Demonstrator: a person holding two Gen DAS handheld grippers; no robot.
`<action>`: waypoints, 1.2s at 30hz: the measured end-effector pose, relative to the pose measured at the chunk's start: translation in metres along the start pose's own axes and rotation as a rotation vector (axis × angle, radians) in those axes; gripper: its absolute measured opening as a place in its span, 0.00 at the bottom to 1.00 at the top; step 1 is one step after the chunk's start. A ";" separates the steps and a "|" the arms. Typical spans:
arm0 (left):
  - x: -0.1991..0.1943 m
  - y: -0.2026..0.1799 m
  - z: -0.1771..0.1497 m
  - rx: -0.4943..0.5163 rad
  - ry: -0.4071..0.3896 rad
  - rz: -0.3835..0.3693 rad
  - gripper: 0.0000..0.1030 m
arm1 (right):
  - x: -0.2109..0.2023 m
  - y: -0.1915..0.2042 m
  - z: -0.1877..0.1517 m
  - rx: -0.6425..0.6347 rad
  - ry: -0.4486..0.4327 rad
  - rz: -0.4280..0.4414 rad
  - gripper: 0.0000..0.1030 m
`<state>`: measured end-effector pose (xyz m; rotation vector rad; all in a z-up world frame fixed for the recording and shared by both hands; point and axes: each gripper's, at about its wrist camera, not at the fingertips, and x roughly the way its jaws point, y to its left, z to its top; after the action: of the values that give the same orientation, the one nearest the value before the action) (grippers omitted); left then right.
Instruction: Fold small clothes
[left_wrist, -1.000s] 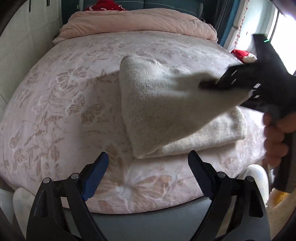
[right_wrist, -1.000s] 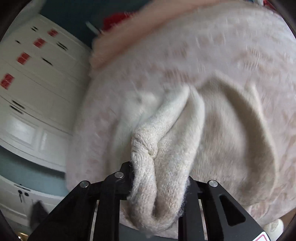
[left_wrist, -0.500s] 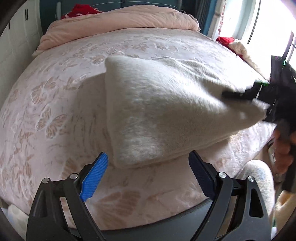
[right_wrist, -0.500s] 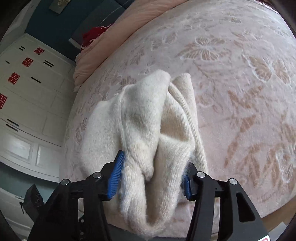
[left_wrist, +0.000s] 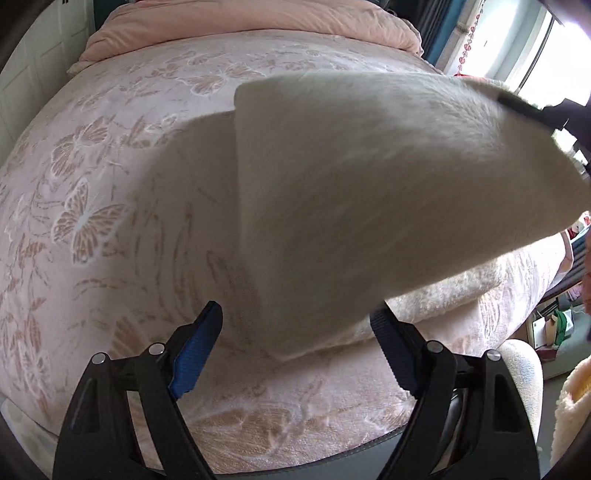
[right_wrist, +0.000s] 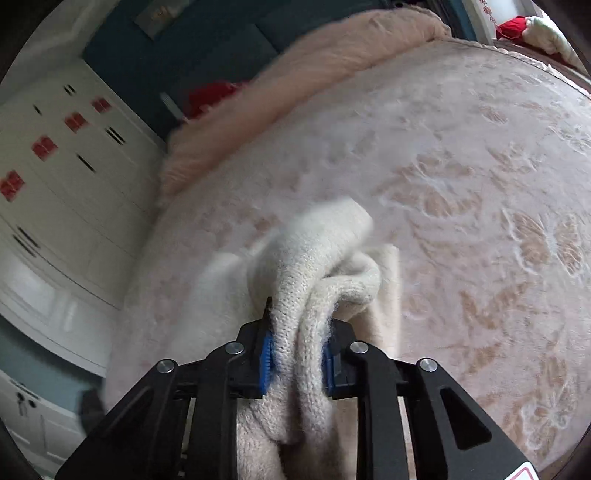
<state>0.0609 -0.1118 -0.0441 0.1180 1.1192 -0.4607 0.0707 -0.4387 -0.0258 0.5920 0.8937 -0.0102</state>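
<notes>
A cream knitted garment lies partly on the pink butterfly-patterned bed, one edge lifted into the air at the right. My right gripper is shut on a bunched fold of this garment and holds it above the bed; it shows at the right edge of the left wrist view. My left gripper is open and empty, its blue-padded fingers either side of the garment's near lower corner, just above the bed's front edge.
A folded pink duvet lies across the head of the bed. White wardrobe doors stand at the left. A red item sits by the duvet. A window is at the right, and a white fluffy object is below the bed's right corner.
The right gripper has closed tighter on the garment and lifted its edge higher. The left gripper has moved closer to the garment's near corner, still open.
</notes>
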 end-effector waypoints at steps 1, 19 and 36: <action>0.002 0.000 -0.001 -0.001 0.014 -0.008 0.77 | 0.023 -0.013 -0.008 0.004 0.103 -0.059 0.25; 0.015 -0.005 0.074 -0.126 0.042 -0.059 0.70 | -0.003 -0.023 -0.091 0.006 0.096 -0.072 0.00; 0.018 0.026 0.045 -0.192 0.082 -0.082 0.81 | 0.111 0.062 0.020 -0.190 0.250 -0.171 0.00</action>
<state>0.1155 -0.1083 -0.0438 -0.0776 1.2464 -0.4219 0.1712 -0.3710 -0.0683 0.3423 1.1723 -0.0051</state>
